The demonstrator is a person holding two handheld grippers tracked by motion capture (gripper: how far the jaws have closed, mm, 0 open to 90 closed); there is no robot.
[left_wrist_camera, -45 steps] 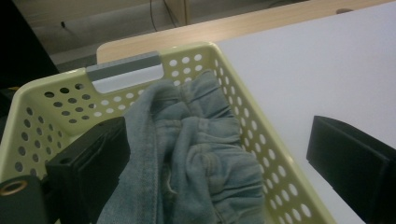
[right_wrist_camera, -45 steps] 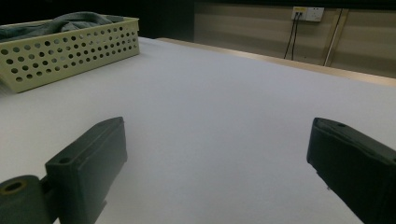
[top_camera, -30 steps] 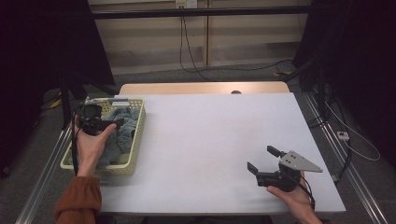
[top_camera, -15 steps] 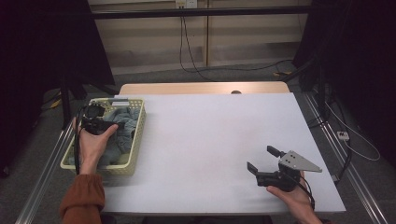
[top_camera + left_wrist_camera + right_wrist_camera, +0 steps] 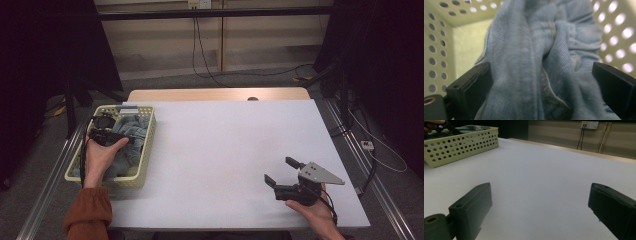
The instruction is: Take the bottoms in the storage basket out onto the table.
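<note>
My left gripper [image 5: 541,82] has pushed deeper into the basket [image 5: 145,150] at the table's left edge, jaws wide astride the jeans [image 5: 536,50], grasp likely next; right gripper [image 5: 287,179] idles open near the front-right corner.

1. Basket [image 5: 145,150]: pale yellow-green, walls dotted with round holes.
2. Denim garment [image 5: 541,62]: faded light blue, tan stitching.
3. Worktop [image 5: 225,150]: plain white.
4. Sleeve [image 5: 87,212]: rust orange.

A white surface [image 5: 220,150] carries a pale yellow perforated basket [image 5: 146,145] at its left edge. Crumpled blue denim [image 5: 541,57] lies inside the basket. Dark cables [image 5: 205,50] trail across the floor beyond the far edge.
</note>
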